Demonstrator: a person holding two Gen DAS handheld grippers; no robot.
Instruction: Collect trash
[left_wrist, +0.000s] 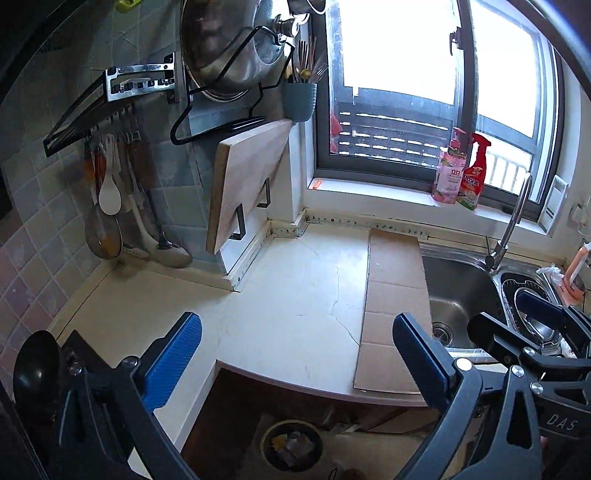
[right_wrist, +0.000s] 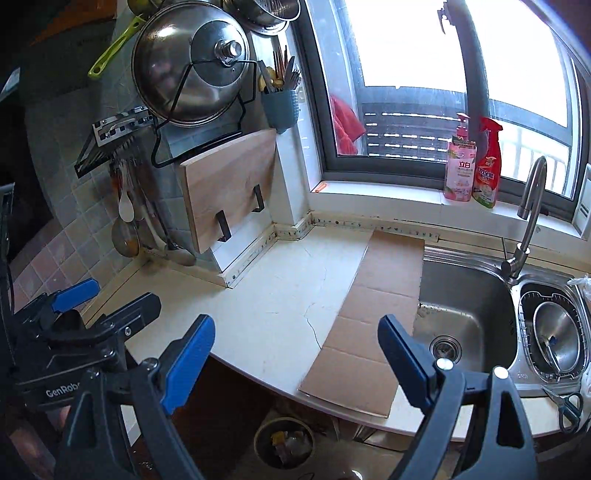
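A round trash bin (left_wrist: 291, 445) with scraps inside stands on the floor below the counter's front edge; it also shows in the right wrist view (right_wrist: 284, 441). My left gripper (left_wrist: 297, 347) is open and empty above the counter edge. My right gripper (right_wrist: 297, 349) is open and empty beside it, over the counter and cardboard. The right gripper shows at the right of the left wrist view (left_wrist: 517, 317), and the left gripper at the left of the right wrist view (right_wrist: 107, 299). A flat cardboard sheet (left_wrist: 395, 306) lies on the white counter (left_wrist: 295, 291) next to the sink.
A steel sink (right_wrist: 461, 314) with a faucet (right_wrist: 528, 221) is at the right, with a pot in its small basin (right_wrist: 557, 339). Scissors (right_wrist: 567, 404) lie at the sink's front. Two bottles (right_wrist: 472, 162) stand on the windowsill. A cutting board (right_wrist: 229, 188), utensils and a pot lid hang on the wall.
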